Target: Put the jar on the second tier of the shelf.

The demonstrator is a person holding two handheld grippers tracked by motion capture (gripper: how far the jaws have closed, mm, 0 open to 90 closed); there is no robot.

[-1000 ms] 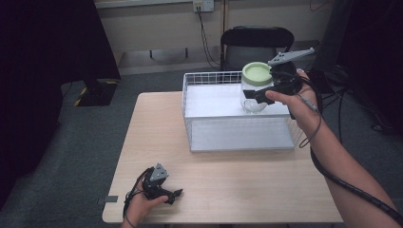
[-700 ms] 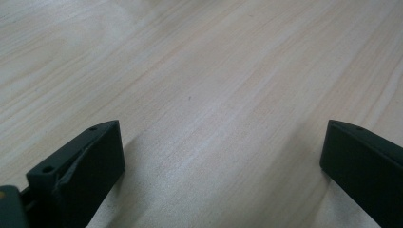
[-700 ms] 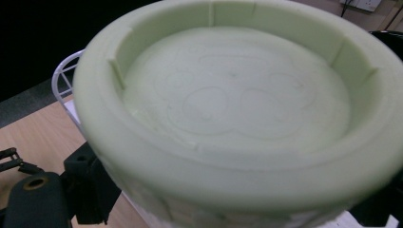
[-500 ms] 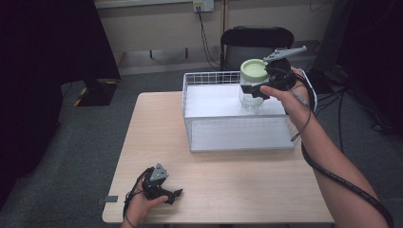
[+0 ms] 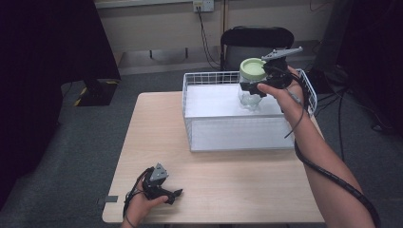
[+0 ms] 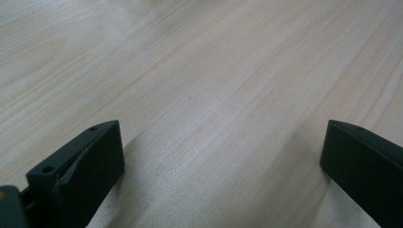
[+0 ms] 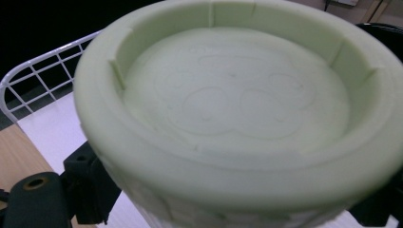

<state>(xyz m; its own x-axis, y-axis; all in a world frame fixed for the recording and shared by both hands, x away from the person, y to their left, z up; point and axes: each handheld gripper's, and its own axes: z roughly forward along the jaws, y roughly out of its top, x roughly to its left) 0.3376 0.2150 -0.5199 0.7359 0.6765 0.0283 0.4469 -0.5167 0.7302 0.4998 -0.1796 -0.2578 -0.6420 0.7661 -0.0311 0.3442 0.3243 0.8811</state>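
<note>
A clear jar with a pale green lid hangs over the far right part of a white wire basket. My right gripper is shut on the jar just under the lid. In the right gripper view the lid is very close, with my right gripper closed around the jar below it and the basket rim at the left. My left gripper rests on the wooden table near its front left, open. In the left gripper view my left gripper has bare table between its jaws.
The basket has a white floor and stands on the far half of the table. A black chair stands behind the table. Cables lie on the floor at the right. The table's front edge is just below my left hand.
My right gripper has carried the jar slightly to the left above the basket. The left gripper has stayed where it was.
</note>
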